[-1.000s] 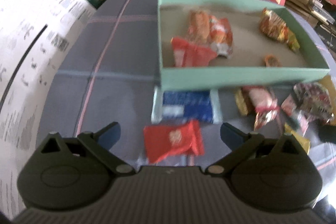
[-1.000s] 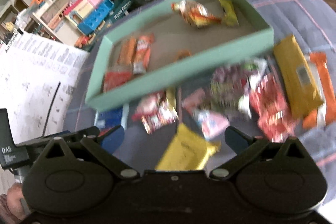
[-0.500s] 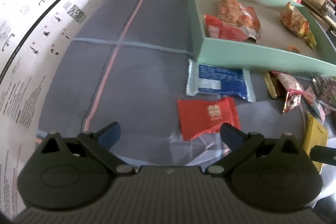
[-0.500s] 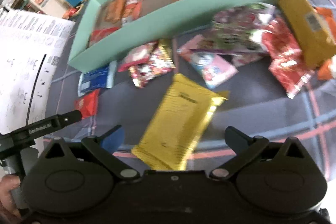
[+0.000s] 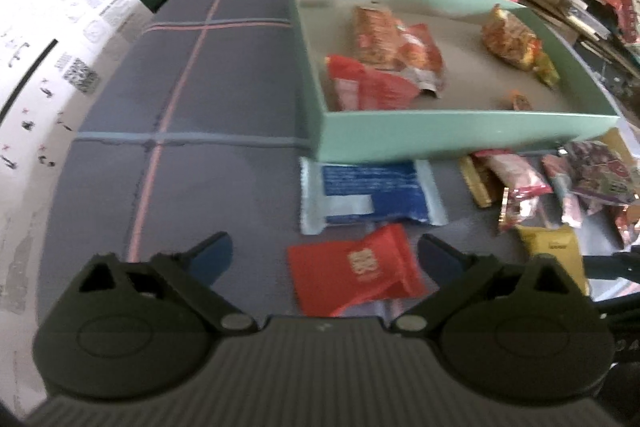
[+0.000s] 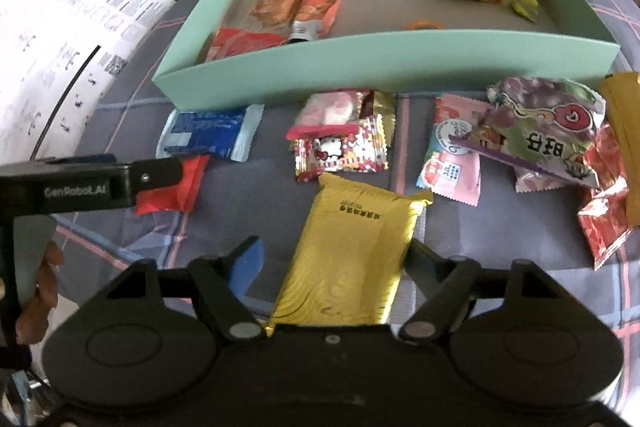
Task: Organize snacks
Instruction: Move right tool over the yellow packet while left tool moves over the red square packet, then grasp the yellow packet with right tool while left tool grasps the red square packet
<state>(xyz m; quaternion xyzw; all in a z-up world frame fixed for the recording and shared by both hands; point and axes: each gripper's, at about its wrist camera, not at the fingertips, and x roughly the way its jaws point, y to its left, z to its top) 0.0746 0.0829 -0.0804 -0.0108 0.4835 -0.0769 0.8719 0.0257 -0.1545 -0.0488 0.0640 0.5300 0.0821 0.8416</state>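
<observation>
Red packet (image 5: 354, 273) and gold packet (image 6: 350, 251) lie between wide-open jaws.

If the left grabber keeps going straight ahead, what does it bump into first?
Probably the red packet, already lying between the open left gripper's fingers. Beyond it lie the blue and white packet and then the green box's front wall, though depth is hard to judge.
</observation>
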